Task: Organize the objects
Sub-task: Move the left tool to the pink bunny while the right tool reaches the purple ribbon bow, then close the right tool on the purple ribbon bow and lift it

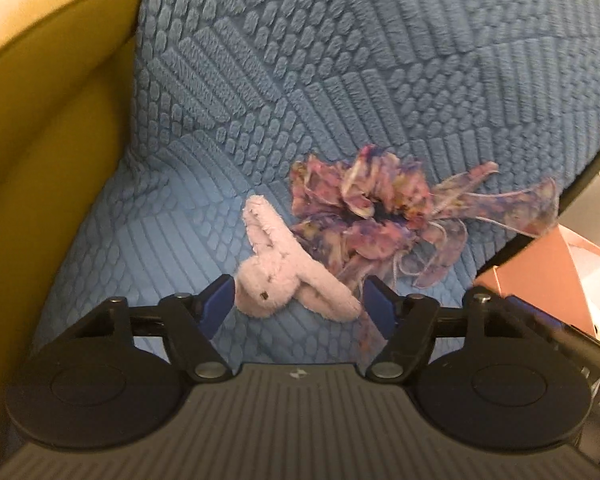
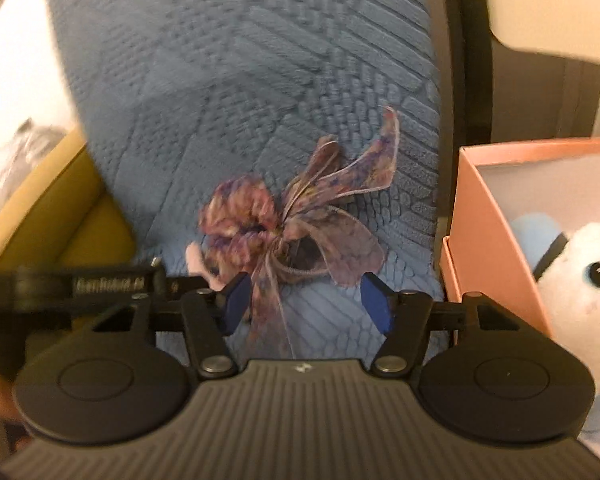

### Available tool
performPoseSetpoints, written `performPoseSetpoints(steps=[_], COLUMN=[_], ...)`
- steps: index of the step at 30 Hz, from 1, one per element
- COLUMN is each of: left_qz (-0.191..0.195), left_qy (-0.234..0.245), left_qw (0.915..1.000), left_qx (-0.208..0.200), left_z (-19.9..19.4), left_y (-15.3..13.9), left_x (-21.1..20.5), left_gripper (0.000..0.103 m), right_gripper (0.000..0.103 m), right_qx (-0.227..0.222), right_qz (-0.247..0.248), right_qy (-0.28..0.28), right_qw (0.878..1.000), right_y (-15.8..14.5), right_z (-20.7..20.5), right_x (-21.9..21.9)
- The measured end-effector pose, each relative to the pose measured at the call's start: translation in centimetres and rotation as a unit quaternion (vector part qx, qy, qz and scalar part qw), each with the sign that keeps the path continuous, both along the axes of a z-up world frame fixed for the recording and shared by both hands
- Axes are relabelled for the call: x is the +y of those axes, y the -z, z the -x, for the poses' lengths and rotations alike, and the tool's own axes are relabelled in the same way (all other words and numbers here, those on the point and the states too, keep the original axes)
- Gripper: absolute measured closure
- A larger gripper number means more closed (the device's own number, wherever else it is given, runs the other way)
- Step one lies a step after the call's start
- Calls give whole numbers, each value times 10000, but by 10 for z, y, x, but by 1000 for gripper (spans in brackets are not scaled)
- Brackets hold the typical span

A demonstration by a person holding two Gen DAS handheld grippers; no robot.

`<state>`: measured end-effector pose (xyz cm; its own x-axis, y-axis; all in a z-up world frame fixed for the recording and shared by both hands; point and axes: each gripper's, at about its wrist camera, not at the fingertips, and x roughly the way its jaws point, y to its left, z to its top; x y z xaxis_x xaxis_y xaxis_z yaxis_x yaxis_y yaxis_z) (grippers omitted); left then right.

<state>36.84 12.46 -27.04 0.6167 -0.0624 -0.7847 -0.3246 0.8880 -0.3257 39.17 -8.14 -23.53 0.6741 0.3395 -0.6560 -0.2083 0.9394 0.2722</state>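
- The cushion [image 1: 380, 80] was blue, with a raised pattern of ribs and small ovals.
- The plush bunny [image 1: 276, 276] was pale pink with a small dark eye.
- The ribbon bow [image 2: 300, 224] was mottled purple, pink and yellow.
- The box [image 2: 488, 216] was salmon pink outside, white inside.
- The plush toy [image 2: 580, 280] in it was white and light blue, with a black eye.
- The sofa [image 1: 40, 160] was mustard yellow.
- The gripper pads [image 2: 374, 308] were dark blue.

text: "GenRobot.AI", blurred | on: left tool [image 2: 112, 284] side | view: right wrist
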Motion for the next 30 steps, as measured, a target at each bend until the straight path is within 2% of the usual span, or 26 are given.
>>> performPoseSetpoints(steps=[4,8,10,14,17,20,23,26,30], left_qz=[238,364,421,384,408,349,435,398,302], left_qy=[-22,-81,-107,-145,-227,-297,-391,-384,-362], left_qw=[9997,9991,9988,9989,9986,9986,9980,9982,9986], left_qx=[81,198,209,221,232,261,222,225,258], left_z=[-5,-9,-11,-14,-16,-17,-16,-13,-7], left_y=[7,13,15,16,19,23,26,24,18], left_x=[6,7,8,10,13,14,18,18,19], left_gripper=[29,29,29,29,29,29,29,32,33], right_gripper=[40,50,50,54,55,64,76,78,78], right_qx=[220,413,503,788,829,785,837,647,635], right_qz=[-566,-914,-1116,-1168,-1240,-988,-1097,-936,-950], right_qy=[143,119,105,172,88,-72,-93,-148,-201], right_qw=[9981,9949,9924,9899,9888,9920,9904,9934,9932], right_y=[7,17,22,37,43,46,48,40,31], right_z=[-27,-53,-64,-79,-84,-85,-84,-76,-66], right_x=[-1,4,5,6,10,18,18,17,13])
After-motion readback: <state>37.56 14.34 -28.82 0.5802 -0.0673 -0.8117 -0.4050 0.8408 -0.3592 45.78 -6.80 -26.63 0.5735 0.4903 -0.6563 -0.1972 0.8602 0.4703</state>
